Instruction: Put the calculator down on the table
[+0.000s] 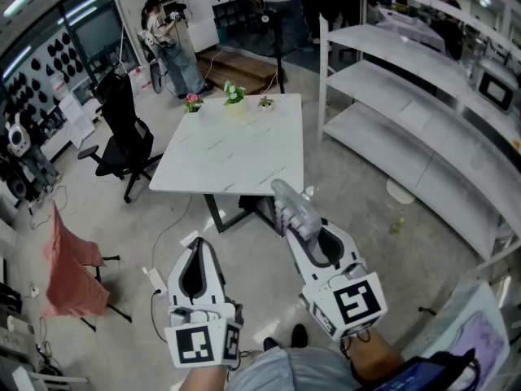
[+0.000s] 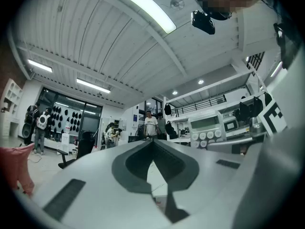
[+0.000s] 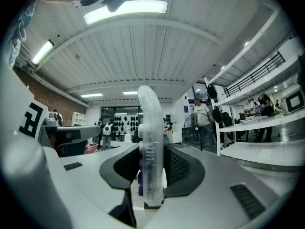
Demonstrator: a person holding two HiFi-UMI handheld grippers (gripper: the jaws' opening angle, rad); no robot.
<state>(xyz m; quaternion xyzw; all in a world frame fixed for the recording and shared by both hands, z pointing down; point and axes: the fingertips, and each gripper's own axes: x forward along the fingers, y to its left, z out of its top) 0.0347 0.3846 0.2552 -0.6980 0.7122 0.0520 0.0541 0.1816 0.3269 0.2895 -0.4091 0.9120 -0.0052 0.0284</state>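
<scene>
A clear plastic calculator [image 1: 291, 201] stands on edge between the jaws of my right gripper [image 1: 299, 221], which is shut on it, level and above the floor short of the table. In the right gripper view the calculator [image 3: 150, 123] rises upright from the right gripper [image 3: 151, 151], with purple keys showing at its left side. My left gripper [image 1: 199, 245] hangs beside it at the left, shut with nothing in it. The left gripper view shows the left gripper [image 2: 152, 141] with its jaws met, and the calculator's display and keys [image 2: 208, 128] off to the right. The white marble-top table [image 1: 236, 149] lies ahead.
Three small potted plants [image 1: 234, 94] line the table's far edge. A black office chair [image 1: 122, 129] stands left of the table and white shelving [image 1: 407, 112] runs along the right. A chair draped in red cloth [image 1: 73, 267] is at the left. People [image 1: 167, 35] stand at the back.
</scene>
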